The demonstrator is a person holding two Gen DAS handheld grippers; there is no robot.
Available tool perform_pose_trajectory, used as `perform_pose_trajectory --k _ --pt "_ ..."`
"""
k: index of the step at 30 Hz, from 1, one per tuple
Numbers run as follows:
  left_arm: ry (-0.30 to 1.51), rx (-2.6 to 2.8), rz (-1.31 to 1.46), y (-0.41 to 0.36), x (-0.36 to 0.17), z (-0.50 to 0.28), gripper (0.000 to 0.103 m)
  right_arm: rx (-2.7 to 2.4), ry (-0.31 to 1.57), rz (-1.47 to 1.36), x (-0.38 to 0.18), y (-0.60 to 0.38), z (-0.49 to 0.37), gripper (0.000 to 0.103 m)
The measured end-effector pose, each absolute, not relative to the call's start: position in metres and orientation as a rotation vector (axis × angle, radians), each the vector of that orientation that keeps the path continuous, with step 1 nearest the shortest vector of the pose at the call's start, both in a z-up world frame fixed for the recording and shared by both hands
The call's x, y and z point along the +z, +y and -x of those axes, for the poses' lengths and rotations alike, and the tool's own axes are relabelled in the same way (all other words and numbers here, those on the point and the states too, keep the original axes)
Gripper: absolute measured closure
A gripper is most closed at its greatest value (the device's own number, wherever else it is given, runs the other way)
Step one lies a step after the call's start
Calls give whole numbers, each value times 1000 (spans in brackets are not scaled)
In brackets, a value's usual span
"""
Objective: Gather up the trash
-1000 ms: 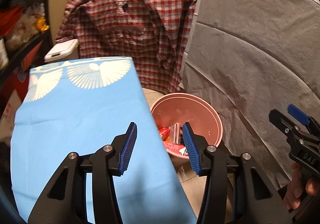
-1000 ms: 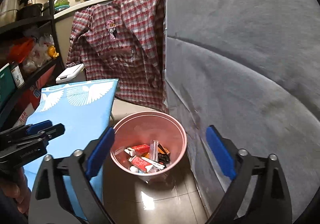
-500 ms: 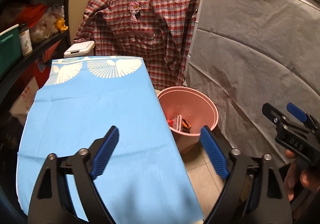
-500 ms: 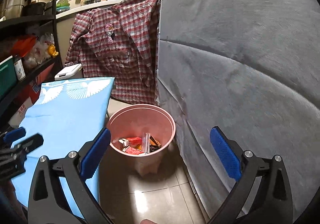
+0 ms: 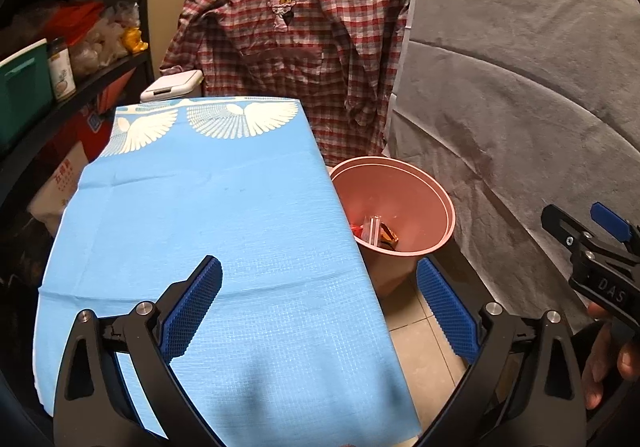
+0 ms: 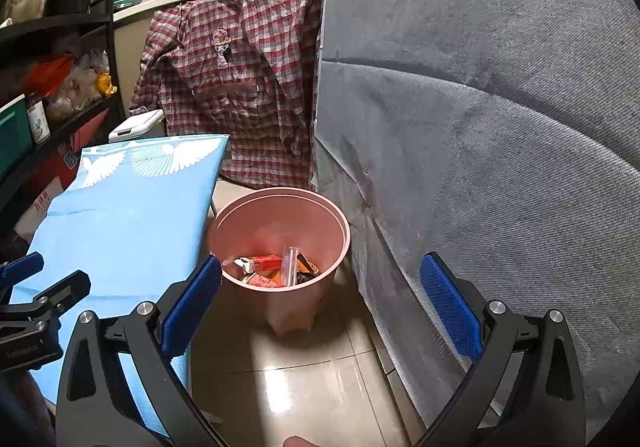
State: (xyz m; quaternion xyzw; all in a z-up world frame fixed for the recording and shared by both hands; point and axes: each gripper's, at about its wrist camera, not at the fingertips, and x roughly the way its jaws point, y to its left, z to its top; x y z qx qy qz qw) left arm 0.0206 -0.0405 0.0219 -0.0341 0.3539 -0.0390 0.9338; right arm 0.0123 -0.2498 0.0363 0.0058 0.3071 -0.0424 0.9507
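Both sets of jaws stand wide apart and empty: the left gripper (image 5: 318, 307) hangs over the blue cloth-covered table (image 5: 192, 207), the right gripper (image 6: 320, 307) above the floor before the pink bin (image 6: 280, 215), where the trash (image 6: 276, 267), red wrappers and a clear tube, lies at the bottom. No litter shows on the cloth, so collecting looks nearly finished; the next move would call for finding any remaining piece. Readable writing: "DAS" on the right gripper's body in the left view.
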Motion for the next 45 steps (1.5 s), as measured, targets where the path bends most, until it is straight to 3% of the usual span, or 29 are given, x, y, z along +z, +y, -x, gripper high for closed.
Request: perform_pose_trajectory --k 45 --pt "724 -109 62 -46 23 -22 8 -89 625 -3 35 -252 -16 5"
